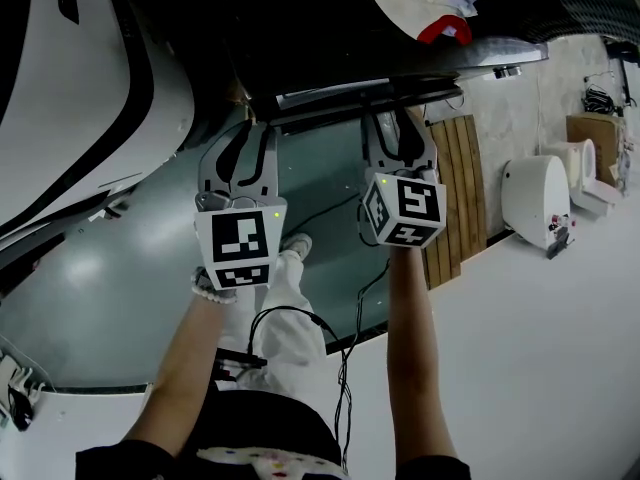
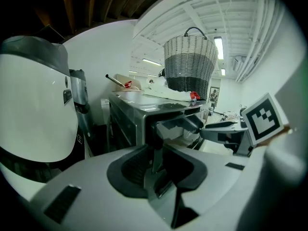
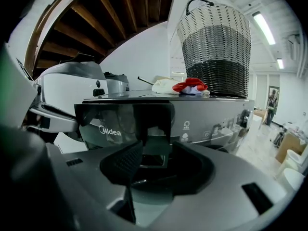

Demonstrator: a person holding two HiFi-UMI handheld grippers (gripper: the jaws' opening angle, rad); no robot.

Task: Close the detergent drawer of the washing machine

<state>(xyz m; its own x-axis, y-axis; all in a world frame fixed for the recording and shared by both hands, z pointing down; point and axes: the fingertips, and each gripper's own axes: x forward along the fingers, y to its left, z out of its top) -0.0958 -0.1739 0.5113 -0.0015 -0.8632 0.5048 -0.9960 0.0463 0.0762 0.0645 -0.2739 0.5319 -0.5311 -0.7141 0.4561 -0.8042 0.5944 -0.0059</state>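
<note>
Detergent drawer (image 3: 126, 121) at the upper left corner of the washing machine (image 3: 211, 119) front, standing out from it, not pushed home; glossy dark face with the Midea mark. In the left gripper view, seen from the side, jutting past the machine's front edge.

Right gripper (image 3: 156, 160) facing the drawer's face, close before it, jaws wide apart, pads pressing on nothing; touching or not, impossible to tell. Left gripper (image 2: 156, 160) just beside it, aimed at the machine's left front corner, jaws likewise open, nothing clamped.

From the head view, both grippers side by side, near each other yet apart, fingers reaching toward the machine's front edge.

On the machine's top: woven basket (image 3: 216, 47) toward the right edge, red and white cloth (image 3: 190, 86) at its foot.
</note>
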